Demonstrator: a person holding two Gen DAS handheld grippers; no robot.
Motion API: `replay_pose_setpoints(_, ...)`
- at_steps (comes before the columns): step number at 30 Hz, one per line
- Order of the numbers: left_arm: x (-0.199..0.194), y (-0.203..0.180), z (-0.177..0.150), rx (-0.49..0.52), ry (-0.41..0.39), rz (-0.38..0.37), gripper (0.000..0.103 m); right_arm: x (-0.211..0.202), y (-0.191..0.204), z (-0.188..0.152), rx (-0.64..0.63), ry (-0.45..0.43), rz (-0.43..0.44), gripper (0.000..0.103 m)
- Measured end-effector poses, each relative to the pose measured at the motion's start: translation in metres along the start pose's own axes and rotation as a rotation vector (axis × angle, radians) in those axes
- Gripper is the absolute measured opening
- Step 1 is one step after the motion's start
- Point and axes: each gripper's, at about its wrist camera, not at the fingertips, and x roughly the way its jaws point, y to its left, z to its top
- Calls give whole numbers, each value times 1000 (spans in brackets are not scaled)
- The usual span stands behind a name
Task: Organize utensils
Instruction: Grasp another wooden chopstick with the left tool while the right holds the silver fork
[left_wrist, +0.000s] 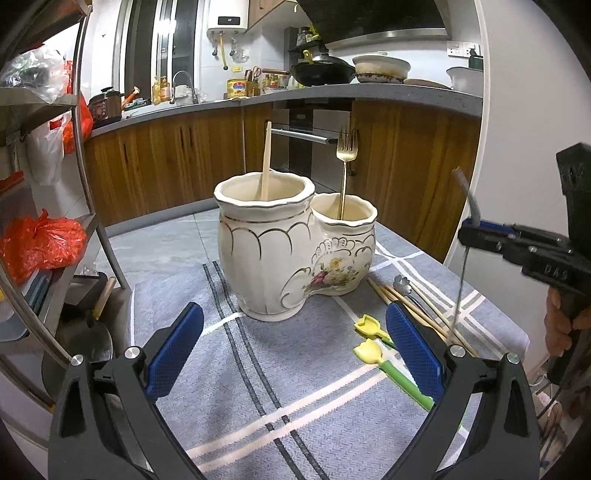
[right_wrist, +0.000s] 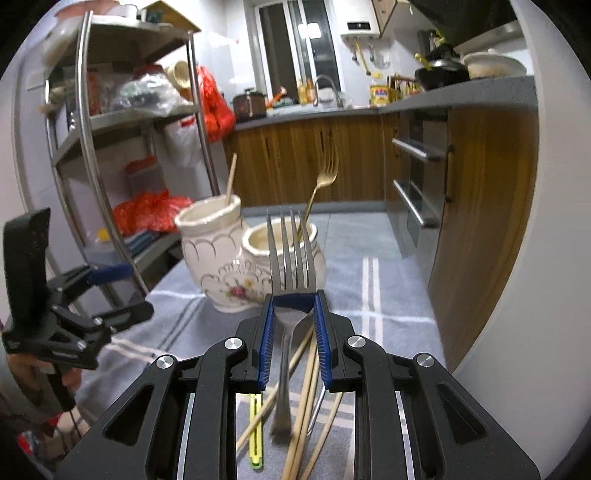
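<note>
Silver steel fork (right_wrist: 291, 258) clamped in the right tool (right_wrist: 293, 325), lifted clear of the worktop (right_wrist: 369, 295).

The fork's long axis runs along the tool, tines pointing forward and up toward the cream ceramic two-pot holder with gold trim (right_wrist: 236, 273) just ahead, handle trailing back underneath. Already stowed: a gold fork (right_wrist: 319, 184) in the smaller pot, a wooden stick (right_wrist: 231, 179) in the larger. Left to sort, by the look of it: wooden chopsticks (right_wrist: 303, 406) and yellow-green tulip-shaped picks (left_wrist: 373, 332) lying below and behind the tool. The left tool (left_wrist: 295, 350) hangs empty, fingers wide apart.
</note>
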Motion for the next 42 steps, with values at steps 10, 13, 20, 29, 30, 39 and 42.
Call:
replay_pose_setpoints(10, -2, -4, 2, 2, 0, -5, 97, -17, -2, 12, 10, -97, 4, 18)
replay_pose_setpoints(13, 1, -10, 5, -3, 16, -32, 97, -23, -7, 18, 10, -107, -1, 4)
replay_pose_setpoints(20, 27, -49, 8, 25, 113, -108, 95, -28, -17, 14, 25, -115, -12, 3)
replay_pose_setpoints(29, 67, -96, 5, 63, 257, -158, 45, -42, -34, 9, 41, -133, -39, 3)
replay_pose_setpoints(30, 72, -100, 4, 61, 276, -164, 37, -43, -36, 8, 45, -133, -39, 3)
replay_pose_setpoints(39, 105, -117, -3, 77, 365, -103, 15, -48, -44, 4, 62, -138, -30, 3)
replay_pose_setpoints(42, 114, -120, -4, 87, 390, -67, 15, -50, -44, 4, 62, -141, -25, 3)
